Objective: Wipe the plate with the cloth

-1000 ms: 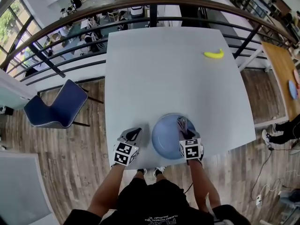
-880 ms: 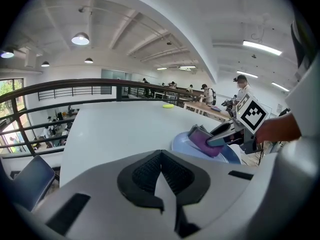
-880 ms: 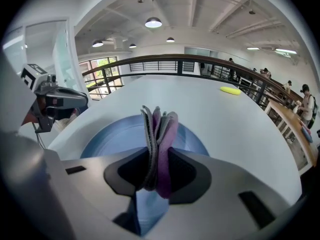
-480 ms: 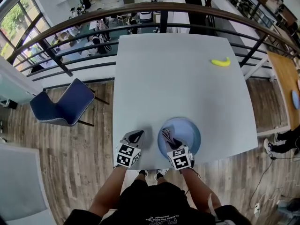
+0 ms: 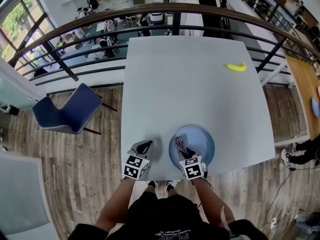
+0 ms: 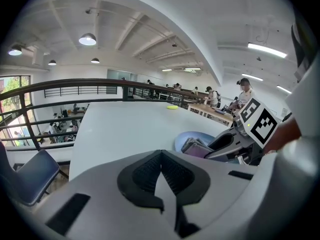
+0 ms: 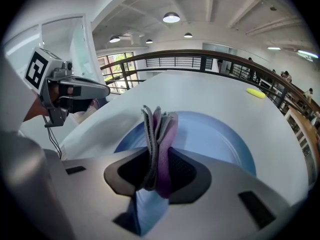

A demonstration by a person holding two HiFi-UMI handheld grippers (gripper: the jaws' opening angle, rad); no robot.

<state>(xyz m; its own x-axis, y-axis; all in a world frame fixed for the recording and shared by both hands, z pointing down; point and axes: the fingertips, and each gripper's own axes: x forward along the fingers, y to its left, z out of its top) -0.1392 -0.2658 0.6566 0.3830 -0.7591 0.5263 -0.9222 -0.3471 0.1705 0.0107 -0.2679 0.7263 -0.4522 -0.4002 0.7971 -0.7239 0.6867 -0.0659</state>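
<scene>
one plate (image 5: 203, 138), one cloth (image 5: 180, 147), one banana (image 5: 236, 67)

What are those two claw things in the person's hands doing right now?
Left gripper: closed, holding nothing.
Right gripper: closed on the folded grey and purple cloth, over the round blue plate.

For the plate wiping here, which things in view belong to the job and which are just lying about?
Part of the job: plate; cloth, clamped in the right tool over the plate.
Lying about: banana, far right on the table; blue chair off to its left; left tool, shut on nothing, beside the plate.
</scene>
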